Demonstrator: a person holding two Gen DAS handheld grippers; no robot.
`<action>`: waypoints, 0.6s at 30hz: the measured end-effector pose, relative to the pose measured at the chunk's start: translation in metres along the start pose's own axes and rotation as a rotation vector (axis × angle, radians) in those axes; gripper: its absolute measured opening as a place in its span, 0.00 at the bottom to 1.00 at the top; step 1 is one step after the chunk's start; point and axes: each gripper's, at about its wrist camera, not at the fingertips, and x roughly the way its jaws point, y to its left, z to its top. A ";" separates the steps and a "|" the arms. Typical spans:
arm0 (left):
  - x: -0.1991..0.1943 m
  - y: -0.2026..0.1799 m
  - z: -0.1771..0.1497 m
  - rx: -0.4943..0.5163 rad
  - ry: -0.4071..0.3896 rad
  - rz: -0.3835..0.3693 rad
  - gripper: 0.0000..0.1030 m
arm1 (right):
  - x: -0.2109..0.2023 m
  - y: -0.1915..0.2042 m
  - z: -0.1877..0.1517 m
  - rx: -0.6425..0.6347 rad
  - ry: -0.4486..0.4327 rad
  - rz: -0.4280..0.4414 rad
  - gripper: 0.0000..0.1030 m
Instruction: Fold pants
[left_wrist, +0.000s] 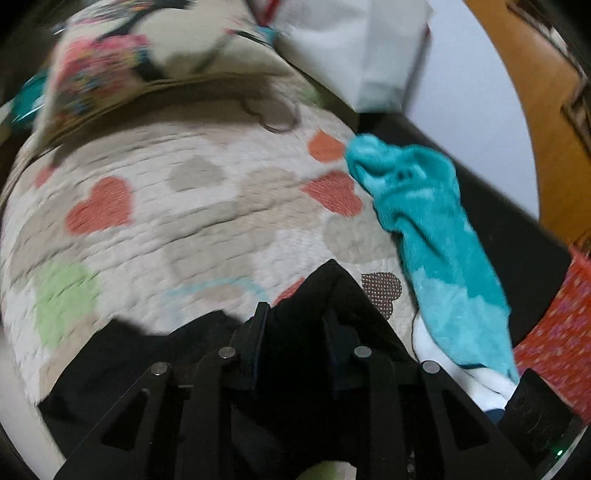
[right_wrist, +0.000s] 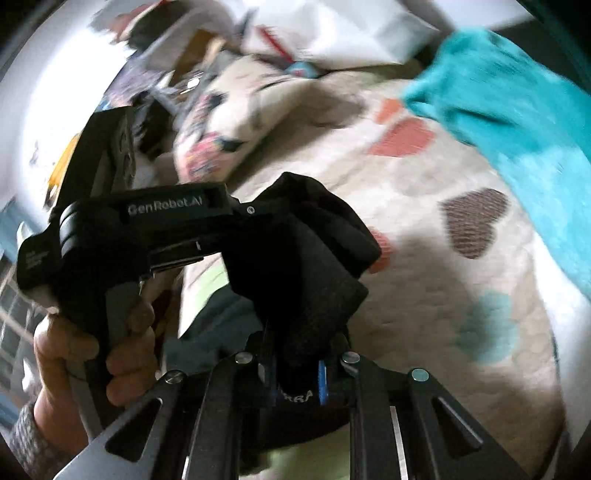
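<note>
Left hand (right_wrist: 92, 347) grips the left gripper (left_wrist: 295, 325) handle, tilted downward; its jaws are clamped on the black pants (right_wrist: 314, 258). Right gripper (right_wrist: 293, 365) jaws pinch the same pants, bunched and raised above the heart-print quilt (left_wrist: 166, 221).

Black pants (right_wrist: 314, 258): matt woven cloth, finely ribbed where bunched. Quilt (left_wrist: 207, 221), centre of frame: stitched cotton-like cloth, puckered, with heart patches. Teal blanket (left_wrist: 436, 236), right side: plush fleece, fuzzy nap. Left gripper (right_wrist: 155, 229) body: matt black plastic (small bright metal pins at the linkages). Upper right, door (left_wrist: 535, 92): varnished wood, slightly glossy.
</note>
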 end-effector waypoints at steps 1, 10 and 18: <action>-0.009 0.008 -0.005 -0.019 -0.012 -0.003 0.25 | 0.000 0.011 -0.003 -0.042 0.001 0.001 0.16; -0.072 0.062 -0.041 -0.191 -0.119 -0.085 0.25 | 0.002 0.082 -0.027 -0.296 0.029 -0.004 0.16; -0.093 0.136 -0.084 -0.355 -0.166 -0.107 0.28 | 0.034 0.135 -0.066 -0.521 0.092 -0.032 0.16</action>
